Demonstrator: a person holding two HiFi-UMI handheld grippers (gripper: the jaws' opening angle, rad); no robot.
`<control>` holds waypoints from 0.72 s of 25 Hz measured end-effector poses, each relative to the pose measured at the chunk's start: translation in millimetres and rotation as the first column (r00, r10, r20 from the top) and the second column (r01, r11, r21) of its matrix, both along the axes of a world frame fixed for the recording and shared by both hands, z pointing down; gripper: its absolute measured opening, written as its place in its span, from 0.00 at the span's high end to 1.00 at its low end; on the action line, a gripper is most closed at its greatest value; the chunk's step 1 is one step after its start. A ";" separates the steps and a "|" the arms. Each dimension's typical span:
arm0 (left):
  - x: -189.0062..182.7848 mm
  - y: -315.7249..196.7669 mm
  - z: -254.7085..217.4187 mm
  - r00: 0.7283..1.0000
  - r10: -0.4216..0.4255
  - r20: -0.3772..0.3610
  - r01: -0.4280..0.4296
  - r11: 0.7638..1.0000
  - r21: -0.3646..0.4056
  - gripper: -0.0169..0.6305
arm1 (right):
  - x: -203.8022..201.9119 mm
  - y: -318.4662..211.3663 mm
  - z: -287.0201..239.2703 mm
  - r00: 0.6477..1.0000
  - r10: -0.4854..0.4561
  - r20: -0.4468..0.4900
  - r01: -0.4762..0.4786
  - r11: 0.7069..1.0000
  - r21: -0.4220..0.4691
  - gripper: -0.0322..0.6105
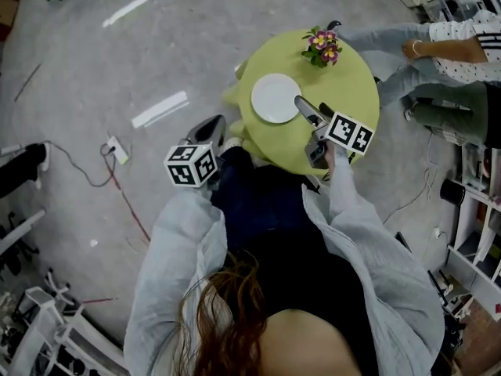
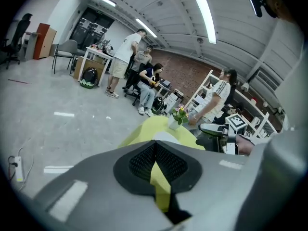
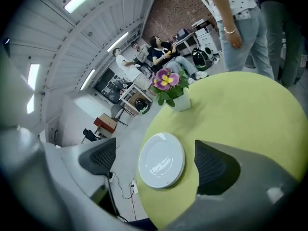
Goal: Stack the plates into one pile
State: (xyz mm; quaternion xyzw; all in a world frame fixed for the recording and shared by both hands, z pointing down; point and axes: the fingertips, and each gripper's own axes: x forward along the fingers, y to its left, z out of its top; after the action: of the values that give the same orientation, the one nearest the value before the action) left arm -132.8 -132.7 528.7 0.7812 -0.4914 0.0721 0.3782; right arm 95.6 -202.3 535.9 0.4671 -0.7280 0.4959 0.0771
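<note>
A pile of white plates (image 1: 275,98) sits on the near-left part of a round table under a yellow-green cloth (image 1: 356,81). In the right gripper view the white plates (image 3: 161,160) lie flat, one on another, between and below the two dark pads. My right gripper (image 1: 313,120) hangs just right of the pile, open (image 3: 156,160), holding nothing. My left gripper (image 1: 210,129) is off the table's left edge, over the floor. Its pads (image 2: 155,162) meet with only a thin slit between them and nothing in it.
A small pot of purple flowers (image 1: 323,45) stands at the table's far side (image 3: 168,85). A person (image 1: 454,45) stands close to the table's far right. Cables and a power strip (image 1: 116,149) lie on the floor at left. White shelving (image 1: 477,233) lines the right.
</note>
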 end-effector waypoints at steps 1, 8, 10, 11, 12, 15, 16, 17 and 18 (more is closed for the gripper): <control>4.8 -5.9 -4.0 1.000 0.017 0.004 -0.017 1.000 0.014 0.95 | 1.1 1.7 -4.5 1.000 -0.013 0.003 0.013 1.000 0.010 0.15; 38.2 -38.1 -34.8 0.993 0.113 0.020 -0.114 0.989 0.098 0.95 | 20.0 1.6 -46.4 0.995 -0.037 -0.089 0.050 0.988 0.149 0.16; 50.0 -45.8 -44.8 0.989 0.145 0.024 -0.147 0.981 0.125 0.95 | 28.0 -4.5 -63.0 0.994 -0.015 -0.106 0.037 0.977 0.211 0.17; 56.0 -49.9 -50.4 0.986 0.164 0.027 -0.166 0.976 0.142 0.95 | 31.7 -7.6 -72.5 0.994 0.002 -0.106 0.024 0.970 0.243 0.17; 61.8 -54.1 -56.3 0.982 0.184 0.032 -0.187 0.970 0.159 0.95 | 35.2 -10.5 -82.7 0.994 0.021 -0.103 0.009 0.961 0.276 0.17; 76.6 -65.9 -75.4 0.969 0.238 0.057 -0.245 0.947 0.209 0.95 | 43.1 -13.6 -111.7 0.992 0.064 -0.110 -0.020 0.932 0.362 0.17; 80.7 -68.5 -82.6 0.965 0.254 0.065 -0.262 0.938 0.226 0.95 | 44.9 -12.3 -119.4 0.990 0.073 -0.118 -0.022 0.923 0.385 0.17; 84.6 -70.5 -90.1 0.960 0.269 0.072 -0.278 0.929 0.245 0.95 | 46.3 -10.1 -126.0 0.989 0.079 -0.123 -0.023 0.913 0.406 0.17; 88.6 -72.2 -97.8 0.956 0.284 0.078 -0.295 0.918 0.264 0.95 | 47.6 -7.4 -131.8 0.989 0.085 -0.124 -0.025 0.905 0.425 0.18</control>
State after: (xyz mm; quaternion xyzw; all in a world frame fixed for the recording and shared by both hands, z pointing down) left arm -44.2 -204.9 430.9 0.8883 -0.3829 0.0738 0.2427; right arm 143.2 -209.7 404.1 0.5266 -0.7972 0.2950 0.0108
